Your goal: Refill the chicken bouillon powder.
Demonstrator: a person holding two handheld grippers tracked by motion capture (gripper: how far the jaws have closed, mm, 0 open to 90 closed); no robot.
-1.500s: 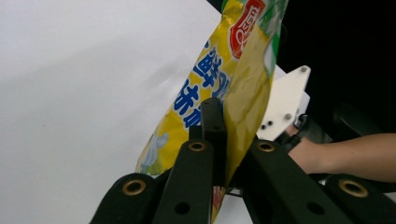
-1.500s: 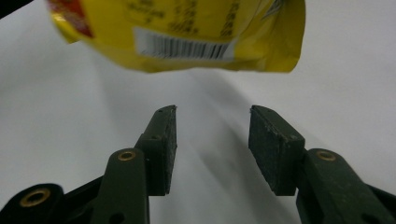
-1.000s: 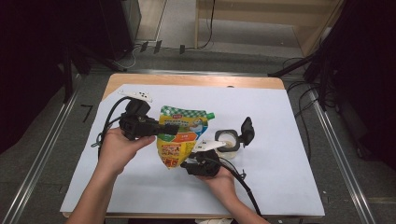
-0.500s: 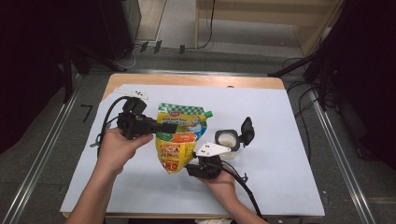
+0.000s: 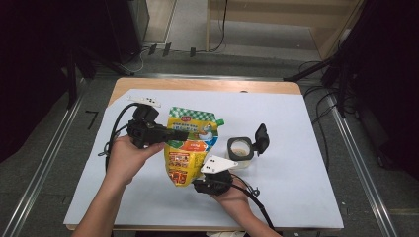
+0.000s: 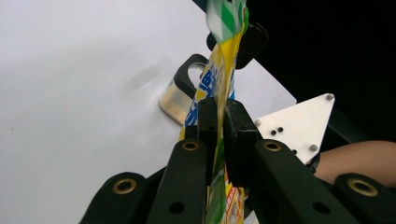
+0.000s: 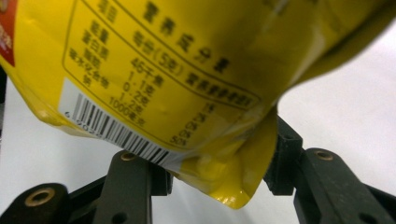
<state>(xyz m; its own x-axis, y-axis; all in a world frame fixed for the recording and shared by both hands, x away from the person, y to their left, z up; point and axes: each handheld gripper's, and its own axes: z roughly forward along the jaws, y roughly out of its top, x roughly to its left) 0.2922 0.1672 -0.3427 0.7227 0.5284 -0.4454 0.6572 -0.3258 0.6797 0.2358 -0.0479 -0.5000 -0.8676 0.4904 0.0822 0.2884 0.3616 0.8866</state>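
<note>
A yellow pouch with a green-checked top and a green spout hangs above the white sheet, held at both ends. My left gripper reaches in from the left. In the left gripper view it is shut on the pouch's thin side edge. My right gripper sits under the pouch's lower right end, its grey plate facing up. In the right gripper view the pouch's bottom corner, with barcode and print, is pinched between that gripper's jaws.
A small clear container with an open black flip lid stands just right of the pouch on the white sheet. A white strip lies behind my left hand. Cables trail from both grippers. Dark floor surrounds the table.
My right gripper has risen slightly with the pouch's bottom, and its grey plate has turned into view. The pouch now stands a little higher. My left hand has stayed put.
</note>
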